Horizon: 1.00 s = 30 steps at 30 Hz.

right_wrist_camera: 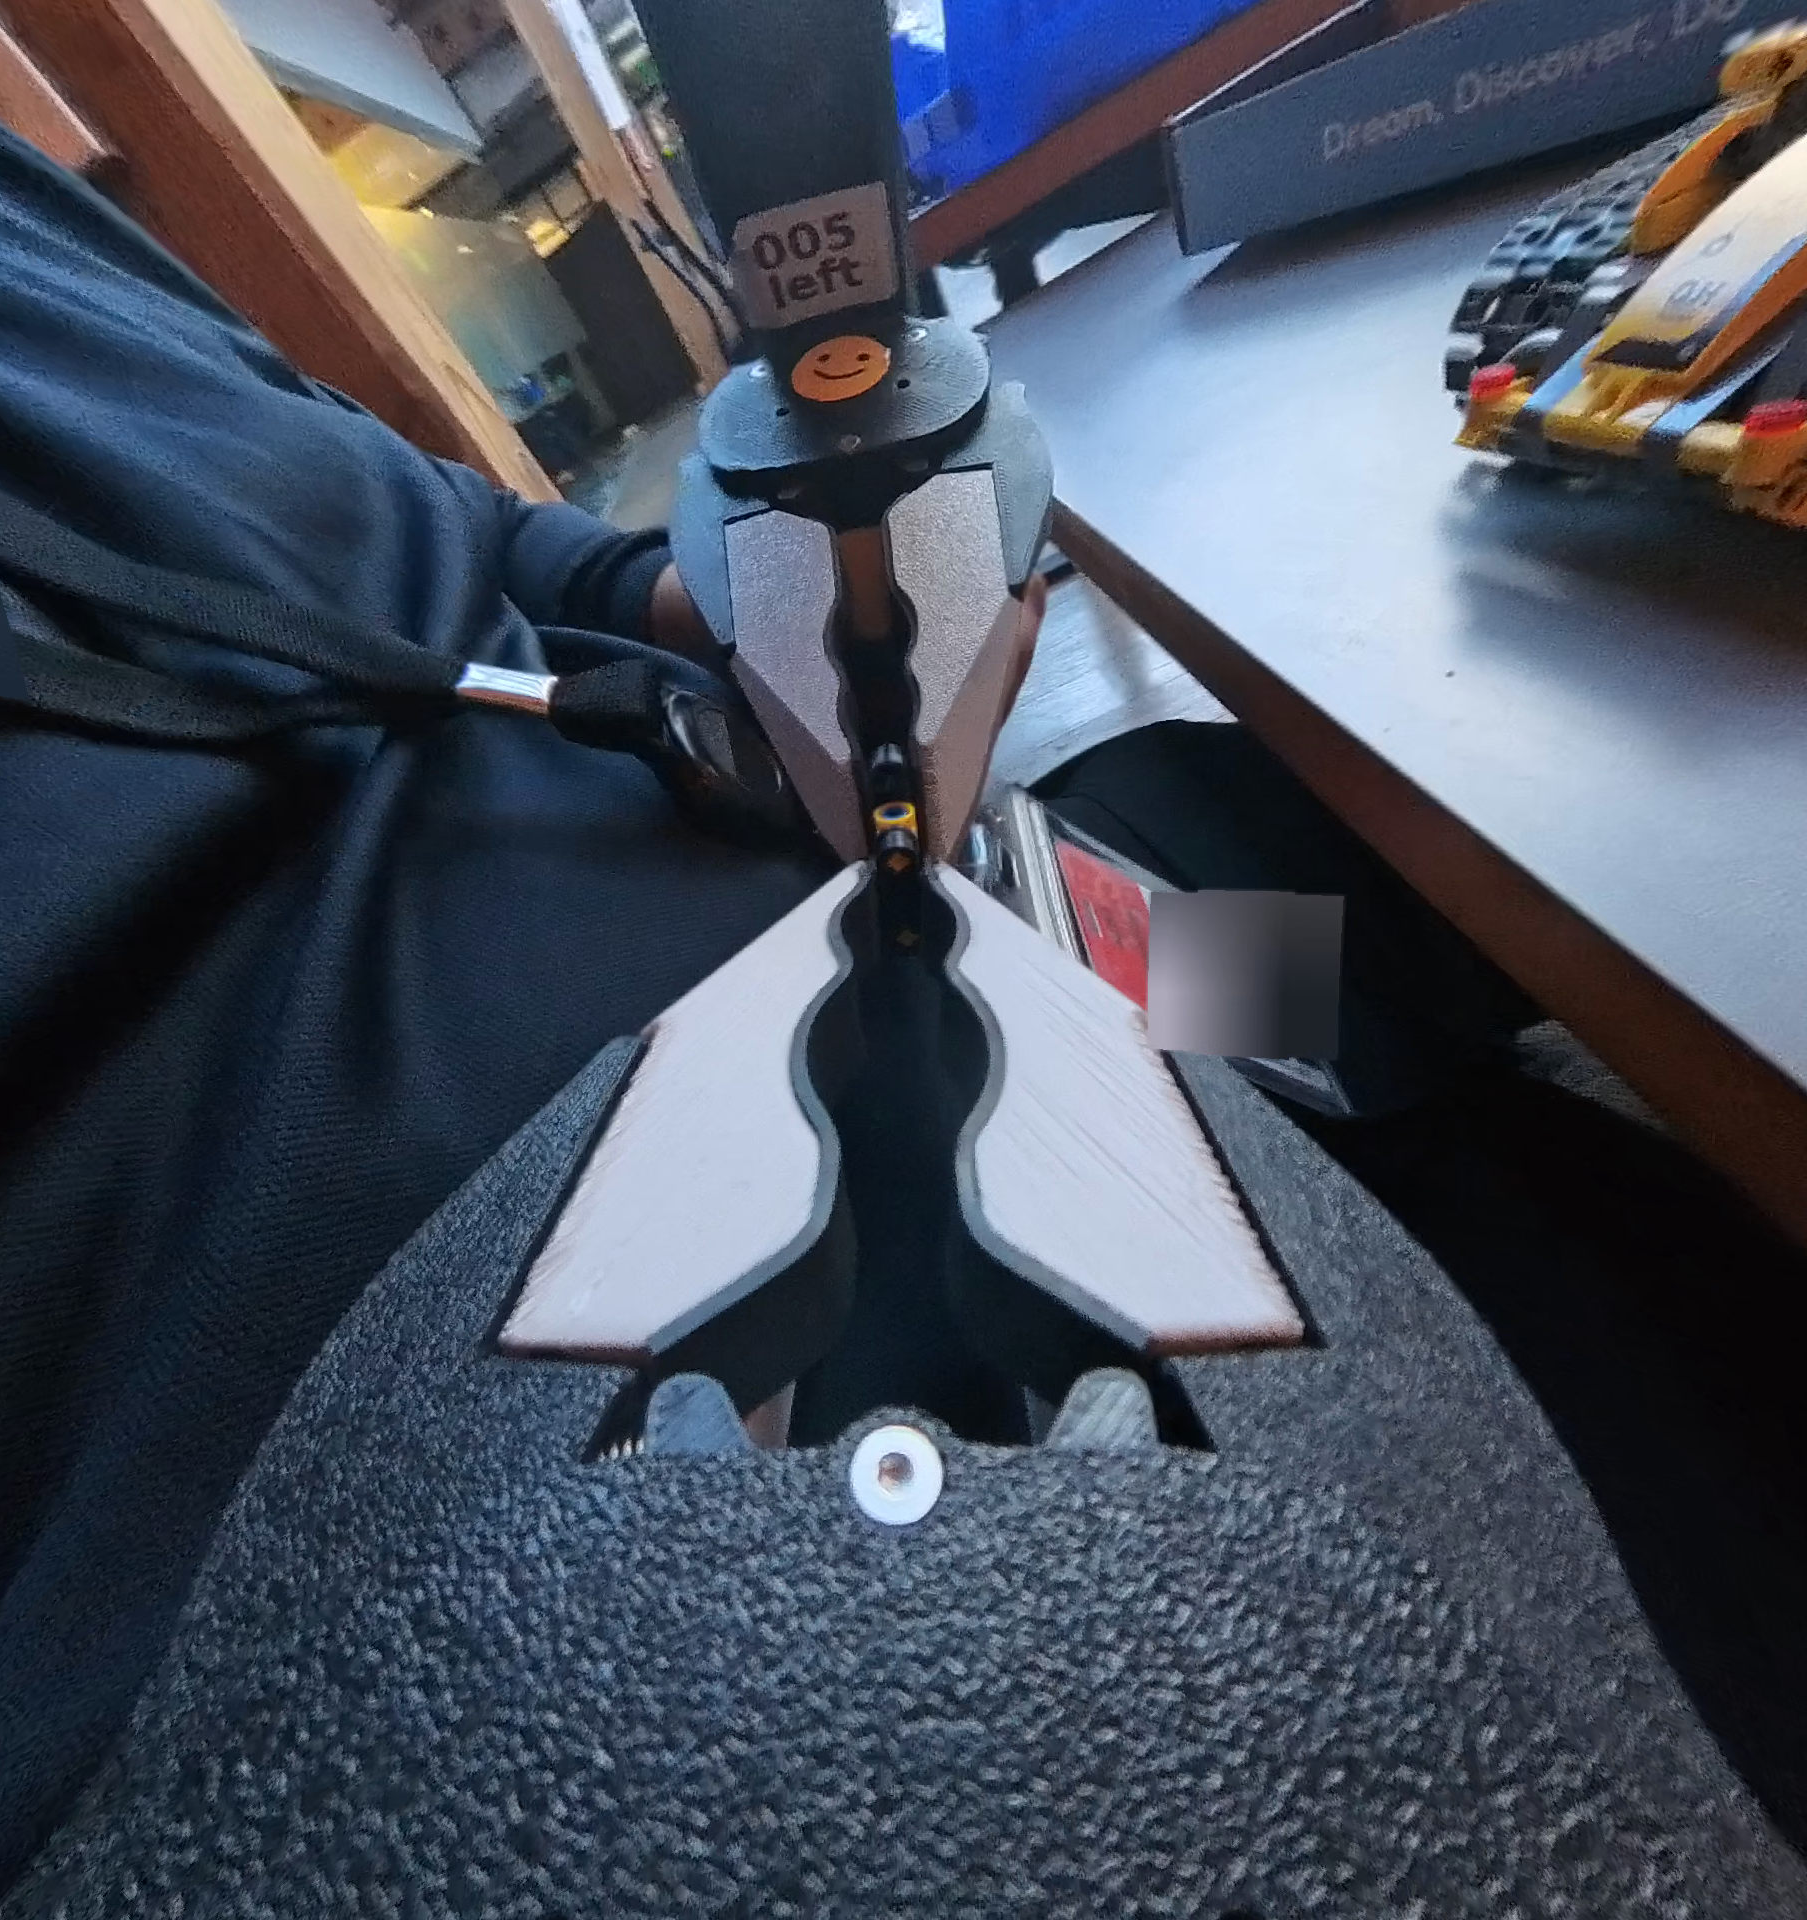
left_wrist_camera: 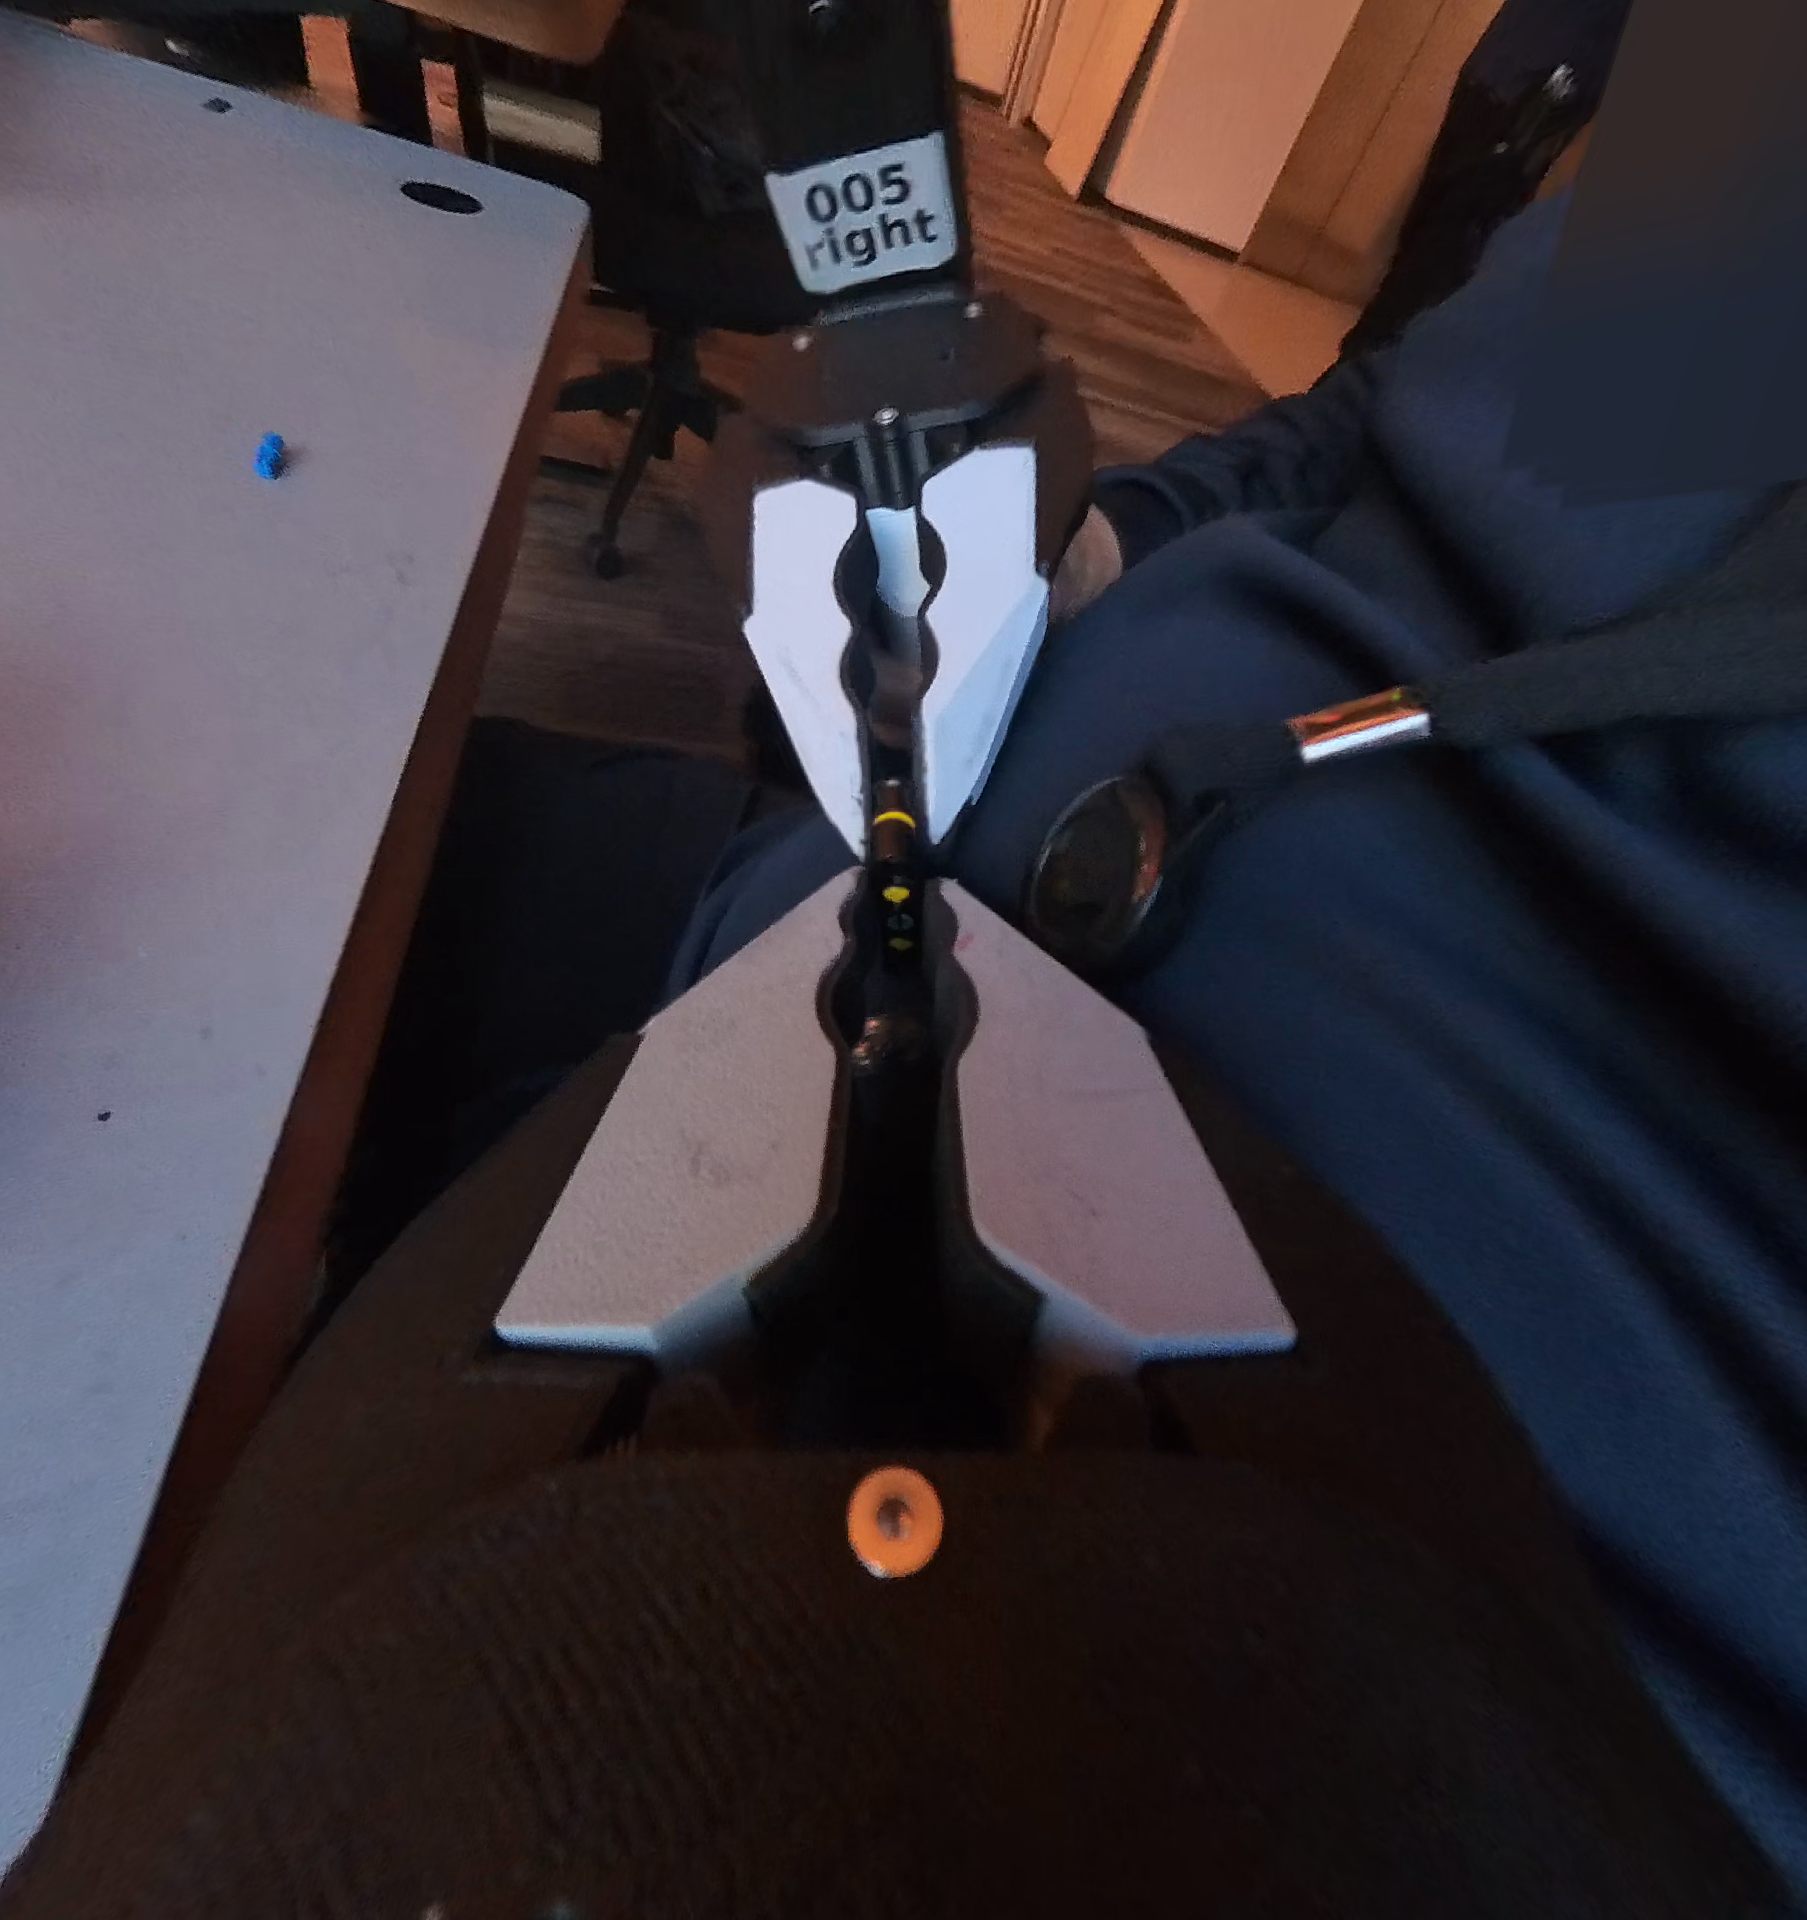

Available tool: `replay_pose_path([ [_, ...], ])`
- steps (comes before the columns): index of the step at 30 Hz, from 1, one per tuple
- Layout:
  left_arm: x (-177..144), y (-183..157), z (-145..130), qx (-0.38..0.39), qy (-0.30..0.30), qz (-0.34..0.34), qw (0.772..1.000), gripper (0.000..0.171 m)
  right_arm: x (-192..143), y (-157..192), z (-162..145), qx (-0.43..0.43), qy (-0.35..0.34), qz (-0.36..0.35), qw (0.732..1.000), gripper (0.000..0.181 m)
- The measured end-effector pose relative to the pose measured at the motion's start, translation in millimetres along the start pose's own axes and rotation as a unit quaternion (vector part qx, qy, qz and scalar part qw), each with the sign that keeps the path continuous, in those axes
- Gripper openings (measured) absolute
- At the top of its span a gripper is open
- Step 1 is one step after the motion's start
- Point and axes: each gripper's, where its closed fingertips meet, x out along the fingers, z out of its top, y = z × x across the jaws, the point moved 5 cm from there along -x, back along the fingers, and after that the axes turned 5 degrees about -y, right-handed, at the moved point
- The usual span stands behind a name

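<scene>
My left gripper (left_wrist_camera: pixel 894 883) and my right gripper (right_wrist_camera: pixel 894 881) point at each other, tip to tip, over a person's lap. Both are shut on one thin black rod-like toy piece (left_wrist_camera: pixel 895 847) that runs between the two pairs of fingers. A yellow ring (left_wrist_camera: pixel 894 821) sits on the piece just where the tips meet. It also shows in the right wrist view (right_wrist_camera: pixel 894 816). The right gripper (left_wrist_camera: pixel 897 826) fills the upper middle of the left wrist view. The left gripper (right_wrist_camera: pixel 894 847) fills the upper middle of the right wrist view. How far the piece runs inside each gripper is partly hidden.
A grey table (left_wrist_camera: pixel 203 623) with a small blue piece (left_wrist_camera: pixel 270 455) lies to the left. In the right wrist view the table (right_wrist_camera: pixel 1398 582) carries an orange and black toy race car (right_wrist_camera: pixel 1657 343) and a flat box (right_wrist_camera: pixel 1398 135). A person's dark blue garment (left_wrist_camera: pixel 1450 1039) and drawstring (left_wrist_camera: pixel 1361 722) lie close by. Both grippers' tips are close together, under 4 cm apart.
</scene>
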Motion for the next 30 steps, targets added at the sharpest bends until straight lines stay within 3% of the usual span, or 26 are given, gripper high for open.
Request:
replay_pose_path([
  [11,-3.5,3.7,0.6,-0.052,-0.047,-0.026,0.997,0.006,3.7,-2.9,-0.1,0.009,0.002,0.017,1.0,0.007],
  [22,-3.0,-9.8,-3.5,-0.045,-0.045,-0.005,0.998,0.006,2.4,11.4,-8.0,-0.003,-0.024,-0.021,0.999,0.007],
  [25,-0.2,-13.6,-2.4,-0.01,-0.032,0.003,0.999,0.006,-0.9,14.4,-10.6,-0.015,-0.031,-0.024,0.999,0.007],
  [27,-10.9,-9.6,-2.6,-0.013,-0.048,0.014,0.999,0.006,-15.2,7.8,-10.6,0.0,-0.057,-0.045,0.997,0.006],
  [30,-30.0,-1.8,-14.2,-0.051,-0.077,0.029,0.995,0.006,-49.0,-6.1,-29.1,0.1,-0.083,-0.054,0.99,0.006],
])
